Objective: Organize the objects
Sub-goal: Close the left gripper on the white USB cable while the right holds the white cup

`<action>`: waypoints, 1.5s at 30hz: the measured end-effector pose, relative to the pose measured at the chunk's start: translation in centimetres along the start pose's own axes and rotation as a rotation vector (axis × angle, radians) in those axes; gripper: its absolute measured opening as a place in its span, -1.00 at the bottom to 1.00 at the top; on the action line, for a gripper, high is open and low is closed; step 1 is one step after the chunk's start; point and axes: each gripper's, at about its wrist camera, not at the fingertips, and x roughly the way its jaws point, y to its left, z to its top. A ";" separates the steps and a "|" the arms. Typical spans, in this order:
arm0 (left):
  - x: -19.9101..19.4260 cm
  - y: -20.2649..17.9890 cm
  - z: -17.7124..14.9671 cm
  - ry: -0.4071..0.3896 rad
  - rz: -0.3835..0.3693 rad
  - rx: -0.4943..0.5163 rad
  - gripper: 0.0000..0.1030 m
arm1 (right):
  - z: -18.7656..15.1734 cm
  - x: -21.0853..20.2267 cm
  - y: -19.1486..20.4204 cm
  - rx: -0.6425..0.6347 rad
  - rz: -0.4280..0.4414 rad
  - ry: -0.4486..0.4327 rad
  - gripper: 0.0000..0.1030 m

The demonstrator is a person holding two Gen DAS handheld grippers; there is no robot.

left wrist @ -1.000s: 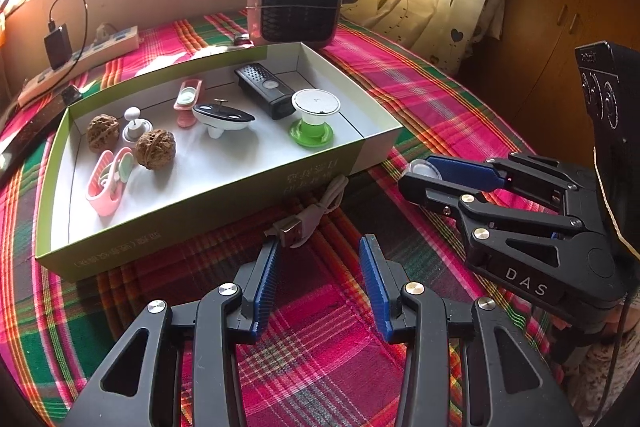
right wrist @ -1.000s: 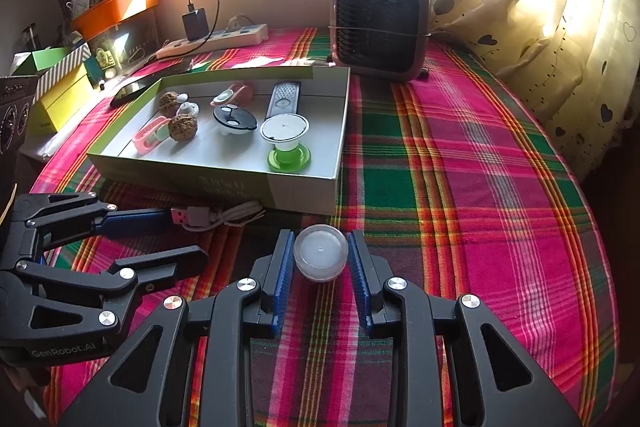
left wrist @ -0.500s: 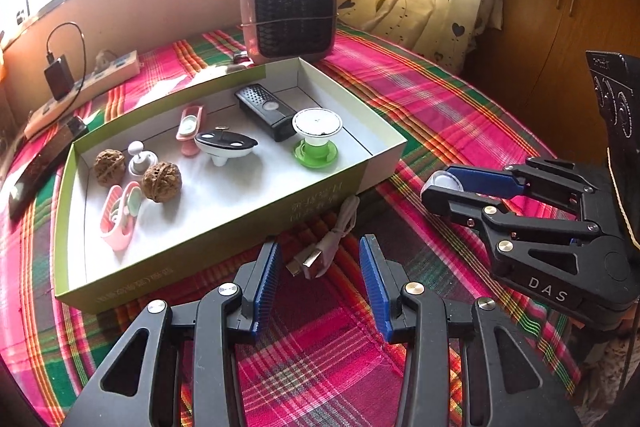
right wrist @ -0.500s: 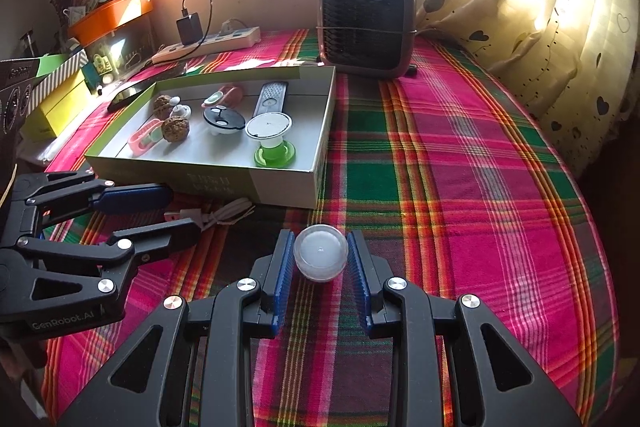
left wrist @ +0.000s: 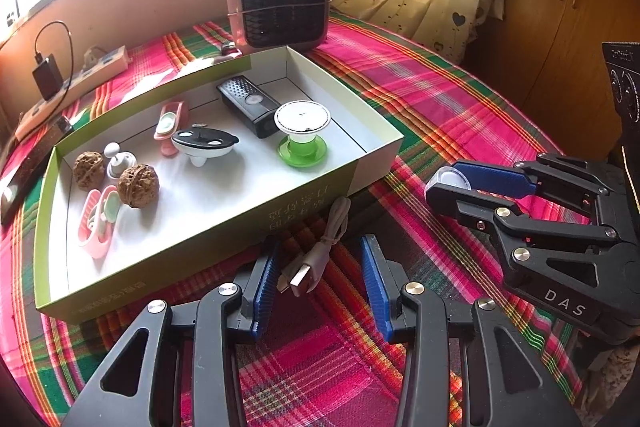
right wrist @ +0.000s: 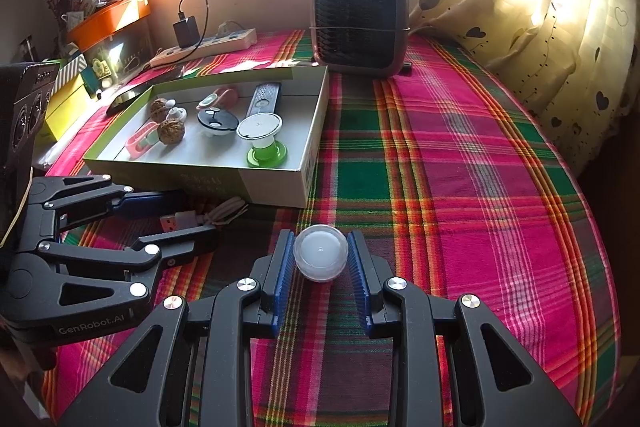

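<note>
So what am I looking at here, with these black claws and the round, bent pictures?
There is no robot. A person holds a black two-finger hand tool in each hand, and a wide-angle camera on each one looks forward along its fingers, which bends the picture.

The left tool's view shows the left gripper, open, with the bundled white USB cable lying between its fingers on the red and green plaid tablecloth.

The right tool's view shows the right gripper shut on a small round translucent white cap.

Each tool also shows in the other's picture.

Beyond them sits a shallow green-sided cardboard box that holds small things, among them two brown walnuts and a white disc on a green base. Behind the box stands a small grey fan heater.
</note>
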 end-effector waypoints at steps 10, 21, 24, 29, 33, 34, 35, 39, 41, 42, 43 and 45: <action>0.1 -0.8 0.1 0.004 -0.009 0.018 -0.25 | 0.0 0.0 0.0 0.003 0.000 0.001 -0.44; 0.2 -1.0 0.1 0.008 0.047 0.033 -0.43 | 0.0 -0.1 0.0 0.004 0.001 0.002 -0.44; 0.2 -1.0 0.0 0.007 0.056 0.039 -0.48 | 0.0 -0.1 -0.1 0.003 0.002 0.002 -0.44; 0.2 -1.2 -0.1 0.003 0.076 0.054 -0.54 | 0.0 0.0 -0.1 0.003 0.002 0.003 -0.44; 0.2 -1.0 -0.1 0.001 0.079 0.046 -0.64 | 0.0 -0.1 -0.1 0.003 0.002 0.003 -0.44; 0.2 -0.9 -0.1 0.001 0.077 0.045 -0.64 | 0.0 -0.1 0.0 0.003 0.002 0.002 -0.44; 0.2 -0.9 -0.1 0.001 0.077 0.045 -0.64 | 0.0 -0.1 -0.1 0.003 0.002 0.002 -0.44; 0.2 -1.0 -0.1 0.000 0.079 0.047 -0.65 | 0.0 -0.1 -0.1 0.003 0.002 0.003 -0.44; 0.2 -1.0 -0.1 0.000 0.078 0.049 -0.66 | 0.0 -0.1 -0.1 0.003 0.002 0.003 -0.44; 0.1 -1.0 -0.1 0.001 0.077 0.049 -0.67 | 0.0 -0.1 -0.1 0.003 0.002 0.003 -0.44; 0.1 -1.0 -0.1 0.000 0.076 0.048 -0.67 | 0.0 -0.1 -0.1 0.004 0.002 0.003 -0.44; 0.1 -1.0 -0.1 0.000 0.072 0.051 -0.70 | 0.0 -0.1 -0.1 0.005 0.002 0.002 -0.44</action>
